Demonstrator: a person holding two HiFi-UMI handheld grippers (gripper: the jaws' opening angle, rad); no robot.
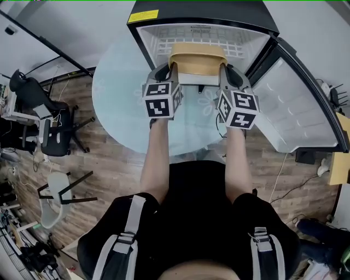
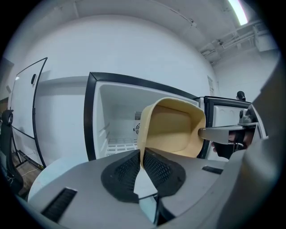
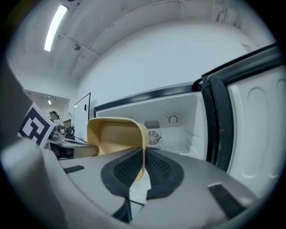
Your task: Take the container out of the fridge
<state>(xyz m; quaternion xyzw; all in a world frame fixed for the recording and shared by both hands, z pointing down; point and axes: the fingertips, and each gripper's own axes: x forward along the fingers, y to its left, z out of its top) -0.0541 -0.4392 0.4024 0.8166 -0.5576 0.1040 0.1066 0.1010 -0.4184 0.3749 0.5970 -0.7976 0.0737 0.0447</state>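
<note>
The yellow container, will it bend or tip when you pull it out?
Probably stiff: the container looks unbent though the left gripper and right gripper pinch only its thin walls. Likely light, since it looks empty inside. It might tilt if one grip slips.

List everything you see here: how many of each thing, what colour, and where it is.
container: one, tan, at the fridge's open front, between both grippers
fridge: one, black shell, white inside, at the table's far side
fridge door: one, white inner face, swung open to the right
table: one, round, pale glass, before the fridge
black chair: one, on the floor at left
grey chair: one, lower left
floor: brown wood planks
left gripper: one, grey, black pads, shut on the container's left wall
right gripper: one, grey, black pads, shut on the container's right wall
forearms: two, bare, behind the grippers
</note>
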